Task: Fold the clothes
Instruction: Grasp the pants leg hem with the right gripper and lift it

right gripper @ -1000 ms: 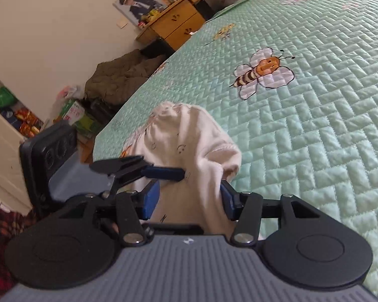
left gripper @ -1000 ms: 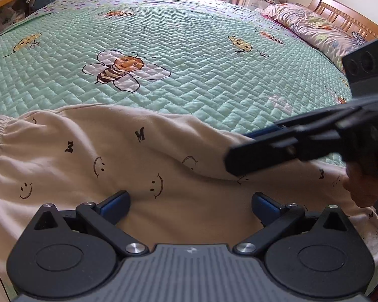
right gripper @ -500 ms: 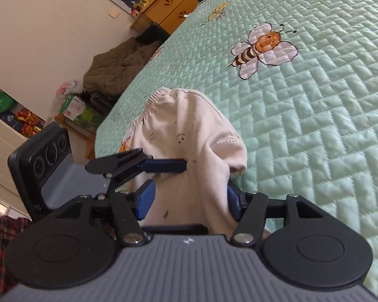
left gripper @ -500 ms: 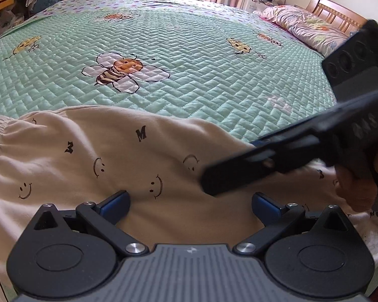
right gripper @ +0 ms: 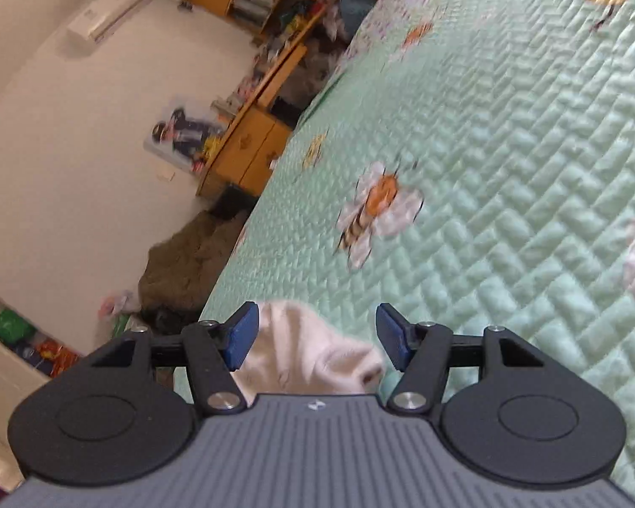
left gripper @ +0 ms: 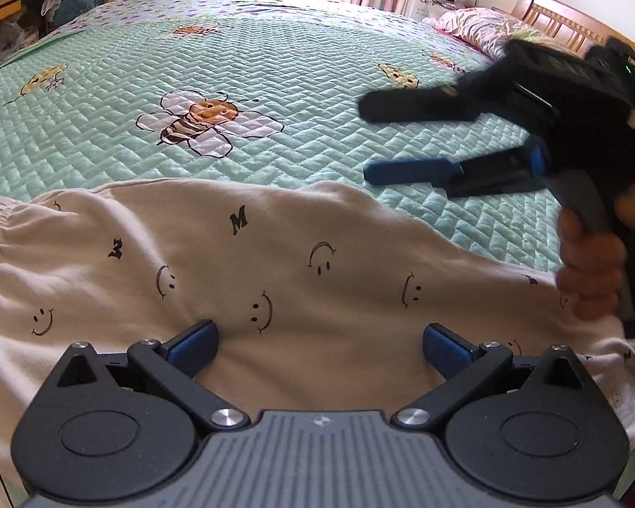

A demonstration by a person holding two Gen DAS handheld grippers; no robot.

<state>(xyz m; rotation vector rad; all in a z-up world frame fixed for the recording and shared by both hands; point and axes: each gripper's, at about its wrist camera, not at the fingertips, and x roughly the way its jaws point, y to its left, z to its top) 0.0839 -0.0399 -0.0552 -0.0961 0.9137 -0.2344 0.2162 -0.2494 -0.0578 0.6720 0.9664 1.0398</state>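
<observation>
Left view only: right claw (left gripper: 366, 139) agape above quilt (left gripper: 317, 84).

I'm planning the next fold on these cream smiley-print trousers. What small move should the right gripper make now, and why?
Probably bring the right gripper back down to the cream smiley-print trousers near their right end and close on the fabric. Its jaws have just been opening and now stand apart over the green quilted bedspread, holding nothing, while the trousers lie flat and the left gripper is open over them.
</observation>
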